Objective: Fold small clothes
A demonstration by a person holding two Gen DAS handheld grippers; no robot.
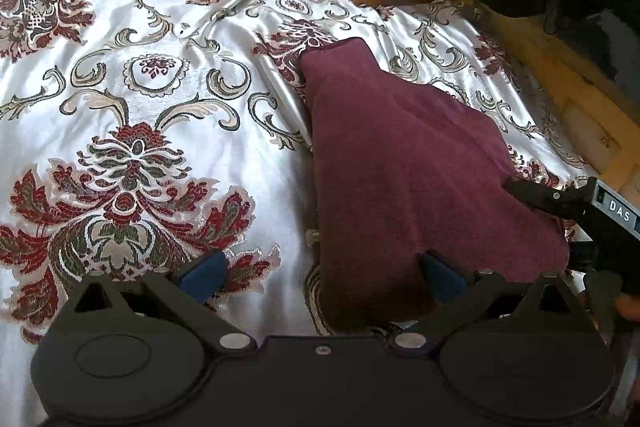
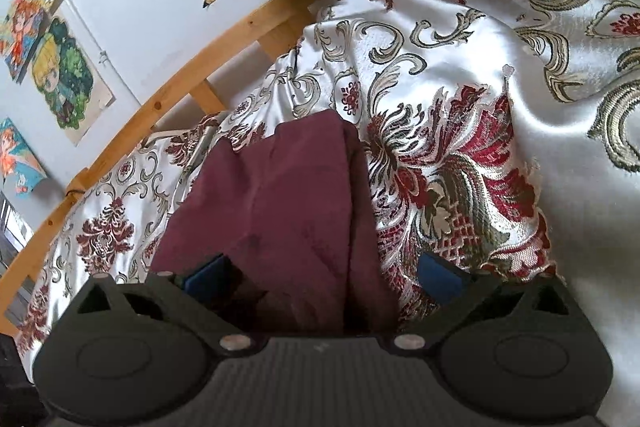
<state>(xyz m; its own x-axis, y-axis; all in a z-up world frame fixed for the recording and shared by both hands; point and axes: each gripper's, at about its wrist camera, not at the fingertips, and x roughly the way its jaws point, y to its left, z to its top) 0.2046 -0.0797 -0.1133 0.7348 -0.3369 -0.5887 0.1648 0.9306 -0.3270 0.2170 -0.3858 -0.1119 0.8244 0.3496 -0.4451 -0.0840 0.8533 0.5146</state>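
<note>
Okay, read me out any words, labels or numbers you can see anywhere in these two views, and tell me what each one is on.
"DAS": white letters on a dark label on the right hand-held gripper, seen at the right edge of the left wrist view.
Pictures on the wall: cartoon figures only, no lettering legible.
Bedspread and maroon garment: no text visible.

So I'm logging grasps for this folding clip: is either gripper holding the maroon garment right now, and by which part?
Nothing is held. Both the left gripper and the right gripper have their jaws wide open around the near edge of the maroon garment, which lies on the bedspread.
</note>
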